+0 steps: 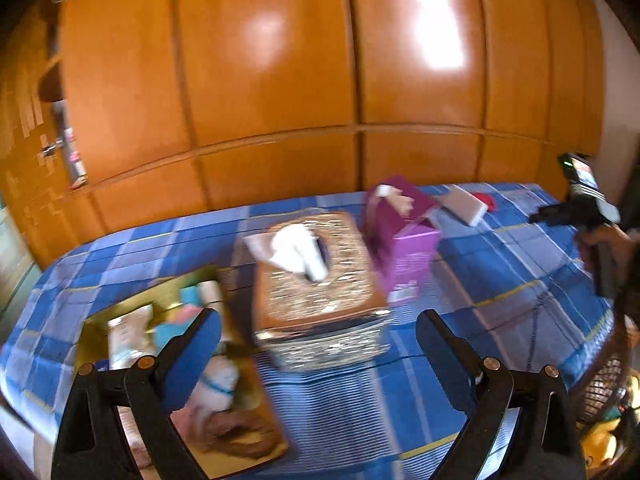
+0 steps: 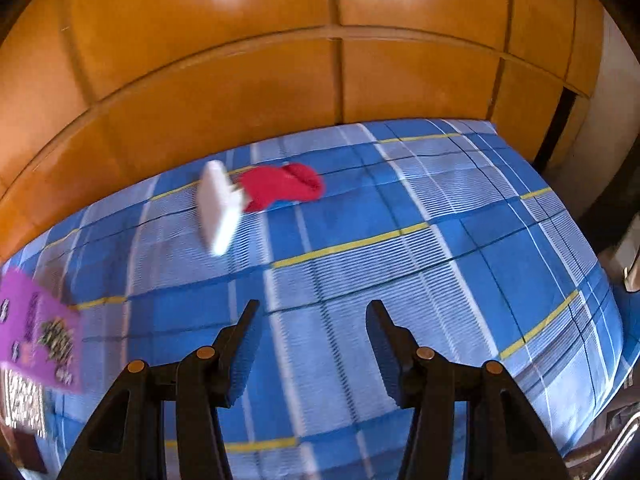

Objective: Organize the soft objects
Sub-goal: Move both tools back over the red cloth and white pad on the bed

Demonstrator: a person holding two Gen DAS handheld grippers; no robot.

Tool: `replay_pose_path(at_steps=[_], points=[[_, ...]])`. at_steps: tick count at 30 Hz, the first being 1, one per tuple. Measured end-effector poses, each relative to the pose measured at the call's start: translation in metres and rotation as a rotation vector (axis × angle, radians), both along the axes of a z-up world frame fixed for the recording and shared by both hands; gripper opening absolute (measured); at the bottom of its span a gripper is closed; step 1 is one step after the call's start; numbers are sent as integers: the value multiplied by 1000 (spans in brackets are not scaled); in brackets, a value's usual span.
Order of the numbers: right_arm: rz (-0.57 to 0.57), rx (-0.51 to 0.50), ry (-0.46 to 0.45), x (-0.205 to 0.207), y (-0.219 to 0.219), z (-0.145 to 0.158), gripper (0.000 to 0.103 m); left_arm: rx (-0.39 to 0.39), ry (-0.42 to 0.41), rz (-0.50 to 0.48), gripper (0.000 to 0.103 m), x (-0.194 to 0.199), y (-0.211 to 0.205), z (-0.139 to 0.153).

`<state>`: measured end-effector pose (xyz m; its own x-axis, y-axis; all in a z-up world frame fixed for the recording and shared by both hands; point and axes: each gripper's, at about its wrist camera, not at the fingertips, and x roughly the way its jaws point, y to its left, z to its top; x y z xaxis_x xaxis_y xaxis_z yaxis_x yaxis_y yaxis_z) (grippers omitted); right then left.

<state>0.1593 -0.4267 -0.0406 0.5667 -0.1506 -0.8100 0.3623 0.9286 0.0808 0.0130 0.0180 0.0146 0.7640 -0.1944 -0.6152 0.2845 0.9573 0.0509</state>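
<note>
The bed cover (image 2: 360, 280) is a blue check: deep blue squares, pale blue-and-white striped bands, thin yellow and dark lines. Near its far edge lie a plain white rectangular sponge block (image 2: 219, 208) and a solid red soft cloth (image 2: 284, 186). The rectangular tissue box (image 1: 320, 280) is brown with a gold and silver ornamental pattern, with white tissue on top. The cardboard carton (image 1: 404, 232) is purple and magenta. A gold-coloured tray (image 1: 132, 312) sits at the cover's near left corner. The wooden wardrobe panels (image 1: 280, 60) are glossy orange-brown.

Each black gripper (image 2: 312, 316) has blue pads and brass rivets.
</note>
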Motion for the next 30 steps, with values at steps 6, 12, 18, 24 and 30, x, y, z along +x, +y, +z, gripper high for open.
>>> replay_pose_path(at_steps=[6, 12, 18, 24, 30], points=[[-69, 93, 8, 44, -27, -10, 53, 27, 24, -98, 98, 11, -43, -5], [-5, 169, -11, 96, -18, -9, 53, 45, 69, -168, 98, 24, -74, -18], [115, 120, 57, 143, 14, -23, 53, 44, 118, -193, 98, 35, -90, -32], [359, 378, -4, 138, 39, -10, 53, 38, 154, -202, 98, 45, -97, -42], [215, 224, -9, 131, 14, -3, 53, 40, 171, -221, 98, 48, -104, -48]])
